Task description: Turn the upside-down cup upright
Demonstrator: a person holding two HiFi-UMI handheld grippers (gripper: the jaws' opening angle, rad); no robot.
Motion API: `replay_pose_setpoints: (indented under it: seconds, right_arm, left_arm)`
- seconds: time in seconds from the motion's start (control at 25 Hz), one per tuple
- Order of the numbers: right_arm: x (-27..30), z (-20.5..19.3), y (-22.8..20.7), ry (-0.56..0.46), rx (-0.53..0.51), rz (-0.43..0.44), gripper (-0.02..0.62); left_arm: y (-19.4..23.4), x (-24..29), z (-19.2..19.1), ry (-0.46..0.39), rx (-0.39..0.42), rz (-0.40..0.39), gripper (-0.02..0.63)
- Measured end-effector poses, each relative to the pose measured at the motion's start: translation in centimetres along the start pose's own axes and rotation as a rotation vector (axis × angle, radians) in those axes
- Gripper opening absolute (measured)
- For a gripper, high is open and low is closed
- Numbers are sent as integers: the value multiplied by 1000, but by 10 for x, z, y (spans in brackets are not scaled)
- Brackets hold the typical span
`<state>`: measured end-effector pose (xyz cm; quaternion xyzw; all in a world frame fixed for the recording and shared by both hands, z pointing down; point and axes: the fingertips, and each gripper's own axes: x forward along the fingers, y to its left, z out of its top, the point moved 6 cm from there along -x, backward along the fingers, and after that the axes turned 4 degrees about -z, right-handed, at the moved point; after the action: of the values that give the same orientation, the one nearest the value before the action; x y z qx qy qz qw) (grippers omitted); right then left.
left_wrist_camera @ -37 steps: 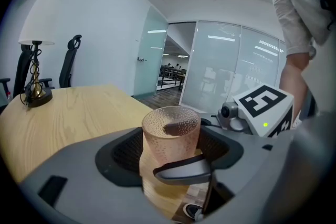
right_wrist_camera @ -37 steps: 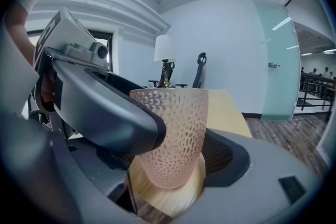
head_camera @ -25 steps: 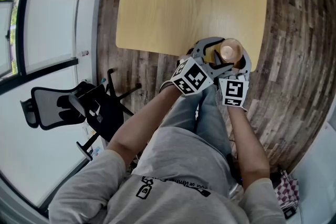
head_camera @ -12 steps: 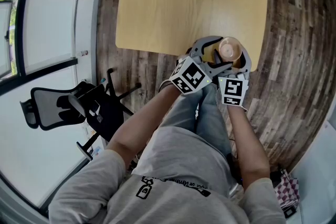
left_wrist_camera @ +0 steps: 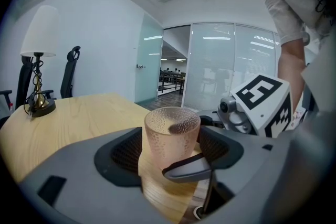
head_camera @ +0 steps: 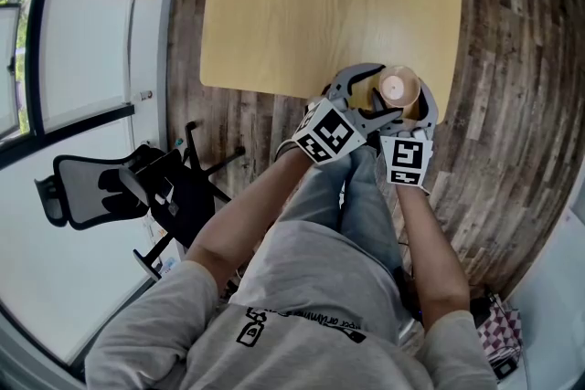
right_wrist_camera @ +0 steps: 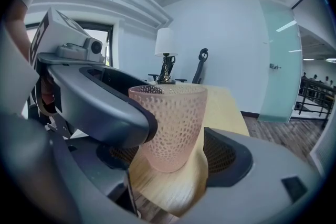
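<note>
**Head view.** One cup [head_camera: 398,88] stands upright, mouth up, on the table [head_camera: 320,5], close to its near edge. My left gripper [head_camera: 378,92] and my right gripper [head_camera: 413,107] both reach around it, and their jaws cross. One black office chair [head_camera: 119,187] stands on the plank floor [head_camera: 512,59], well apart to the left.

**Left gripper view.** My left jaws press on two sides of the cup, pinching it. One jaw of the right gripper lies across the cup's foot and covers it. One lamp [left_wrist_camera: 38,60] stands at the table's far side, and two chair backs [left_wrist_camera: 68,73] show behind it.

**Right gripper view.** My right jaws are spread around the cup. A sliver of table shows between the cup and the right-hand pad. The left gripper's jaw covers the cup's other side.
</note>
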<state>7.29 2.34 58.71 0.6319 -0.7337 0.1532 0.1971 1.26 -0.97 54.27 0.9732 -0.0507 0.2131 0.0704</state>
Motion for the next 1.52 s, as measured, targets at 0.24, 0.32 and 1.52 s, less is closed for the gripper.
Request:
replay_pose_setpoints:
  seconds: [0.24, 0.32, 1.52]
  right_arm:
    - [-3, 3, -2, -7, 3, 2, 359]
    - [-4, 4, -3, -9, 1, 4, 359]
    - [-89, 117, -2, -159, 34, 41, 361]
  left_arm:
    - [-2, -3, 3, -18, -13, -9, 339]
    - [-2, -4, 4, -22, -19, -7, 339]
    - [-19, -107, 105, -362, -254, 174, 341]
